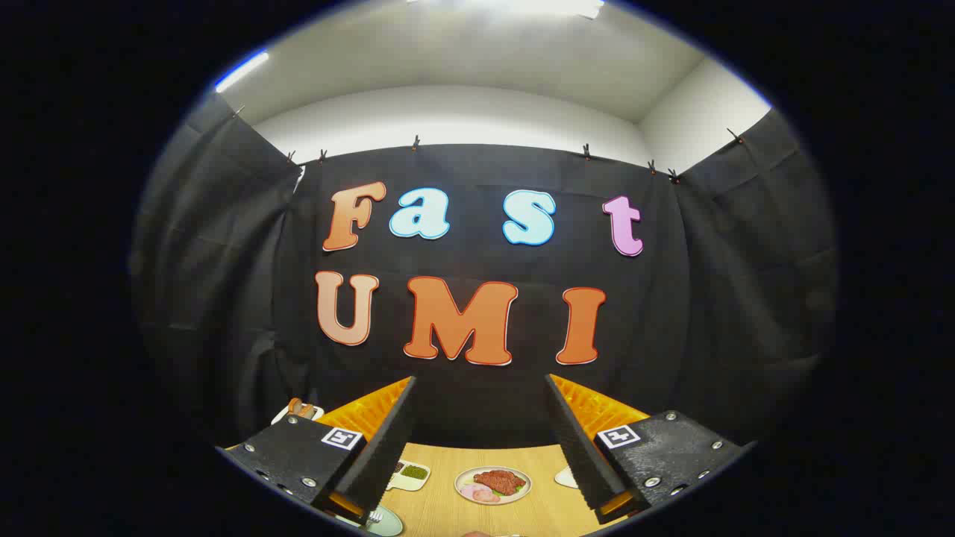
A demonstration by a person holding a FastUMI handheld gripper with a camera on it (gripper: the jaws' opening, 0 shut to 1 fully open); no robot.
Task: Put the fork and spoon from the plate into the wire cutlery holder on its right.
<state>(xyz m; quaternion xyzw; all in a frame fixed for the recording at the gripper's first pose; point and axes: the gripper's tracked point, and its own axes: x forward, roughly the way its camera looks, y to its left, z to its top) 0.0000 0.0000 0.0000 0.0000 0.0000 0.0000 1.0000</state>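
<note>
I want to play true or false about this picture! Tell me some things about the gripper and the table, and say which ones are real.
1. The gripper is wide open with nothing between its fingers. True.
2. A plate of food sits on the wooden table, between the fingers. True.
3. The gripper is squeezing a fork. False: both fingers are apart and hold nothing.
4. The table is made of glass. False: it is light wood.
5. A small dish with something green sits beside the plate of food. True.
</note>
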